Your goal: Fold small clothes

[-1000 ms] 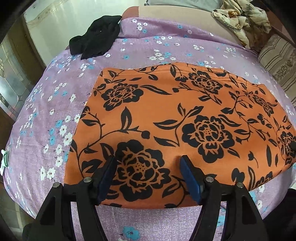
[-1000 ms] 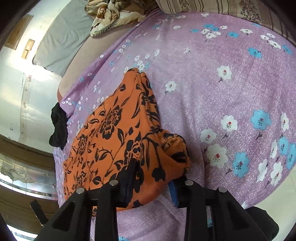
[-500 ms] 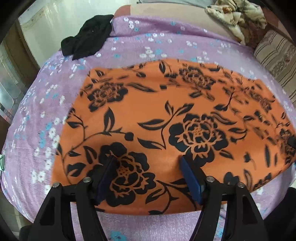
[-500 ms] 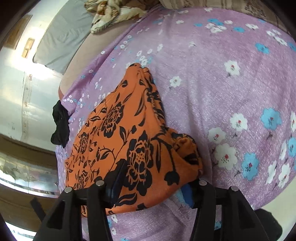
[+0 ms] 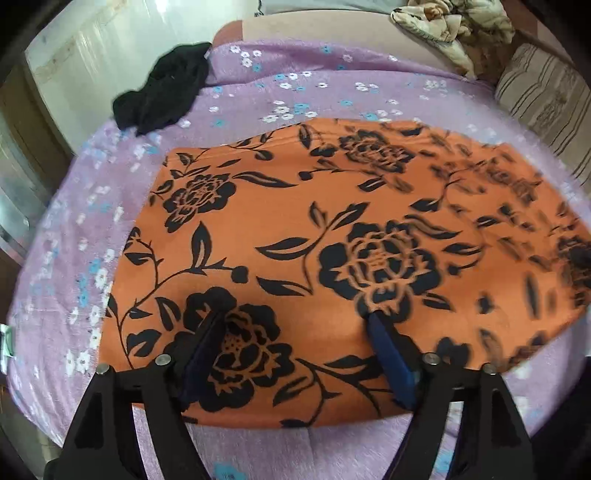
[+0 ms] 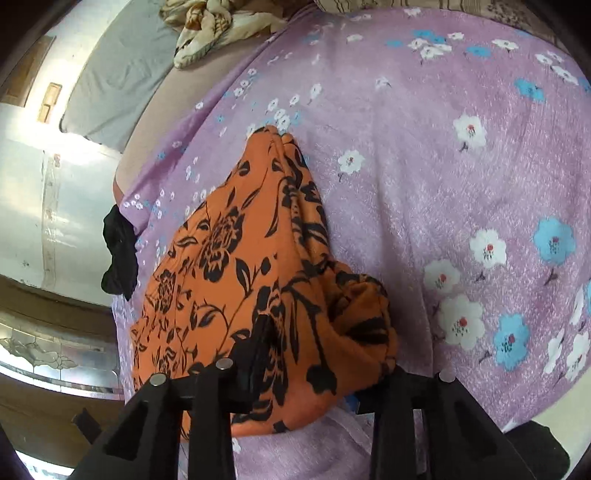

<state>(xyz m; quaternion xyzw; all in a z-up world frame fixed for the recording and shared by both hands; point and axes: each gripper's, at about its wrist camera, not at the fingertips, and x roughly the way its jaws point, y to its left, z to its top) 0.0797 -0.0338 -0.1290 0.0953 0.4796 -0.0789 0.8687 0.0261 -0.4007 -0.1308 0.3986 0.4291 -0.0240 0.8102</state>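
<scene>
An orange garment (image 5: 332, 206) with black flowers lies spread flat on the purple floral bedsheet (image 5: 295, 85). My left gripper (image 5: 293, 317) stands open over its near edge, both pads resting on the cloth with a black flower between them. In the right wrist view the same garment (image 6: 229, 236) runs away from me, its near end bunched into a thick fold. My right gripper (image 6: 314, 354) is closing on that fold. The cloth bulges over and hides the right finger's tip.
A black garment (image 5: 162, 92) lies crumpled at the sheet's far left corner, by the wall. A crumpled beige cloth (image 5: 450, 26) and a striped pillow (image 5: 543, 99) sit at the far right. The sheet (image 6: 461, 184) right of the garment is bare.
The right jaws have drawn together on the bunched end, which now bulges higher. The left jaws have spread slightly, and the garment's right side is blurred.
</scene>
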